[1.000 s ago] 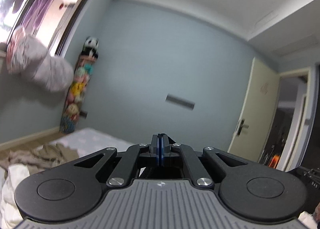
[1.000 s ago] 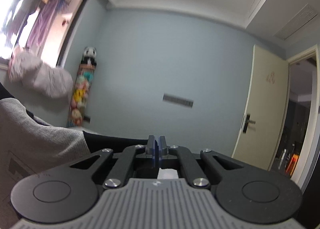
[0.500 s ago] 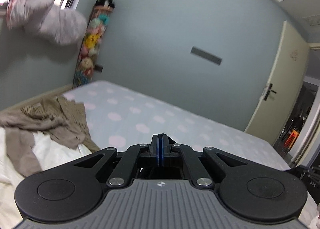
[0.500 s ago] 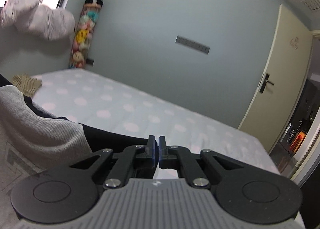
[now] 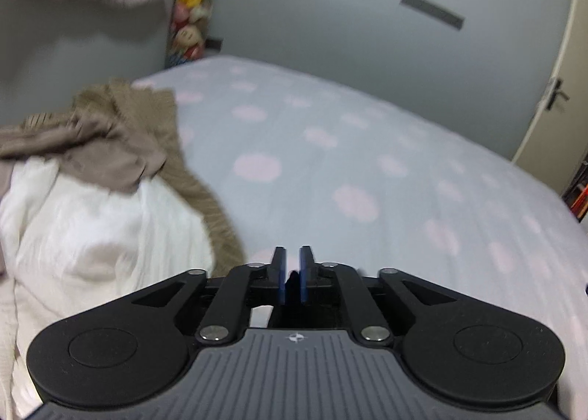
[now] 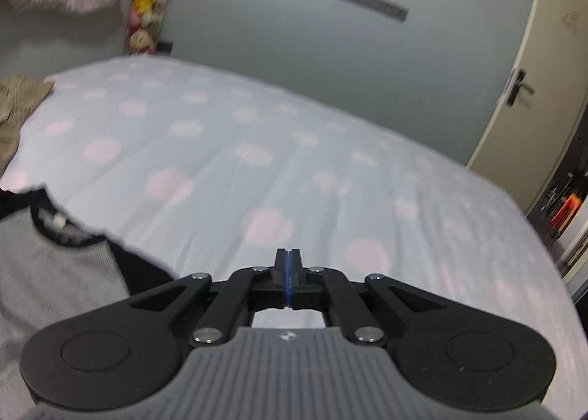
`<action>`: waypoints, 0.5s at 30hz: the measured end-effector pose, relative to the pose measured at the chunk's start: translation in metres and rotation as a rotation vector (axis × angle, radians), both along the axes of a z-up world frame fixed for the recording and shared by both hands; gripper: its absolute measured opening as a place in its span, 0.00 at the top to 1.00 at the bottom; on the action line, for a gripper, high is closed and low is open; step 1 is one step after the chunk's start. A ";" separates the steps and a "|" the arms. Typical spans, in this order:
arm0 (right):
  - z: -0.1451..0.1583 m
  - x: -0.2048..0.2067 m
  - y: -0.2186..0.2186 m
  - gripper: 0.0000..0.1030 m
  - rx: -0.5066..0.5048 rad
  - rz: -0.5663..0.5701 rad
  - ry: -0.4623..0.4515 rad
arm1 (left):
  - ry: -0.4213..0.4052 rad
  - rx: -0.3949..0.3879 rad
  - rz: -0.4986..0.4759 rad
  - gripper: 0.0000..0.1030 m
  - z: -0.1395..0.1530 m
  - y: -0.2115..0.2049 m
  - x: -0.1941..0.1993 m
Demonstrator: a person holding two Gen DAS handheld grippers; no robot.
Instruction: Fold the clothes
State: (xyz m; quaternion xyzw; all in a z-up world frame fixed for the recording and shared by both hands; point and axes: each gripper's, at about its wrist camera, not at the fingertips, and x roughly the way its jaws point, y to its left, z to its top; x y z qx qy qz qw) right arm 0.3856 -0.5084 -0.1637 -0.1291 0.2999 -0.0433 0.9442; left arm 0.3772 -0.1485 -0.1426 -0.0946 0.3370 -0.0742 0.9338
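Clothes: a grey shirt with black sleeves (image 6: 55,273) lies on the bed (image 6: 294,162) beside my right hand-held gripper (image 6: 288,265), pads pressed together, empty. My left hand-held gripper (image 5: 290,265) is slightly parted. Fabric looks soft, limp; pinch the shoulder seams.

bed (image 5: 367,148) open ahead — clothes pile (image 5: 92,207) left

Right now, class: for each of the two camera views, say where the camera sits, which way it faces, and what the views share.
Left wrist: sits behind the left gripper, jaws slightly apart, facing across the bed toward the wall; clothes pile at left.
Right wrist: sits behind the right gripper, jaws together, facing the same way; grey shirt at lower left.
Shared: bed, door, toy column.
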 end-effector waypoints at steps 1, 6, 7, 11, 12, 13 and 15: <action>-0.008 -0.003 0.000 1.00 0.003 0.000 0.020 | 0.001 0.000 0.012 0.78 -0.002 0.004 -0.001; -0.032 -0.029 -0.005 1.00 0.046 -0.041 0.096 | -0.017 -0.002 0.040 0.49 0.005 0.019 -0.014; -0.035 -0.035 -0.006 1.00 0.055 -0.049 0.108 | -0.016 -0.005 0.040 0.49 0.007 0.021 -0.019; -0.034 -0.066 -0.008 0.99 0.091 -0.077 0.131 | 0.005 -0.017 0.025 0.49 0.016 0.029 -0.042; -0.032 -0.076 -0.009 0.98 0.105 -0.085 0.135 | 0.013 -0.017 0.021 0.49 0.018 0.030 -0.048; -0.031 -0.085 -0.010 0.98 0.120 -0.094 0.140 | 0.021 -0.018 0.016 0.49 0.020 0.031 -0.055; -0.029 -0.103 -0.010 0.95 0.148 -0.110 0.149 | 0.037 -0.020 0.006 0.49 0.022 0.033 -0.073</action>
